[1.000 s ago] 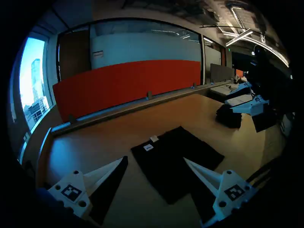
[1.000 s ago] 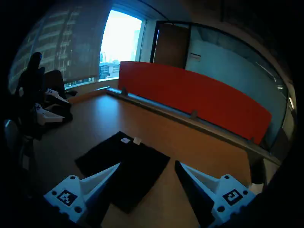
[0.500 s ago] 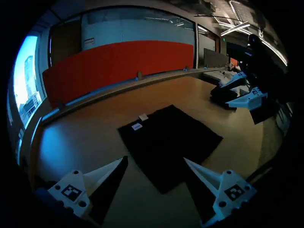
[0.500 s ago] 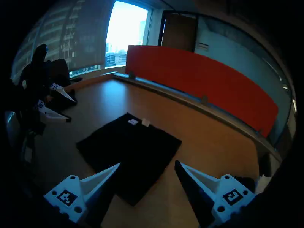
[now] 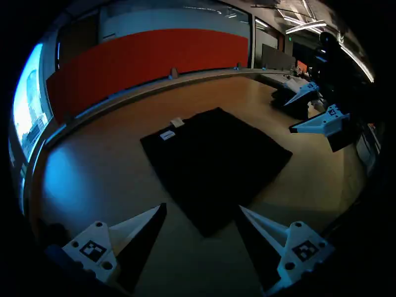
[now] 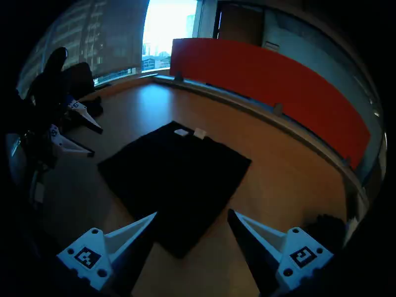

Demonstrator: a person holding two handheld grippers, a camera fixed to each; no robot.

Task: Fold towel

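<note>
Towel (image 5: 215, 158): black, spread flat mid-table, two white tags (image 5: 167, 134) at its far edge.
Table (image 5: 99, 163): wooden, with a red divider (image 5: 148, 54) along its far side.
Left gripper (image 5: 201, 206): fingers wide apart, gripping nothing; the towel's near corner shows between its tips.
Right gripper (image 6: 192, 213): fingers wide apart, empty; a towel corner lies between its tips.
Window (image 6: 168, 29): bright, beyond the divider.

Dim interior, lit by daylight from a blown-out window (image 6: 166, 29) and by ceiling strips (image 5: 307, 25). Fisheye distortion curved the edges, and the towel (image 5: 218, 158) showed no detail.
</note>
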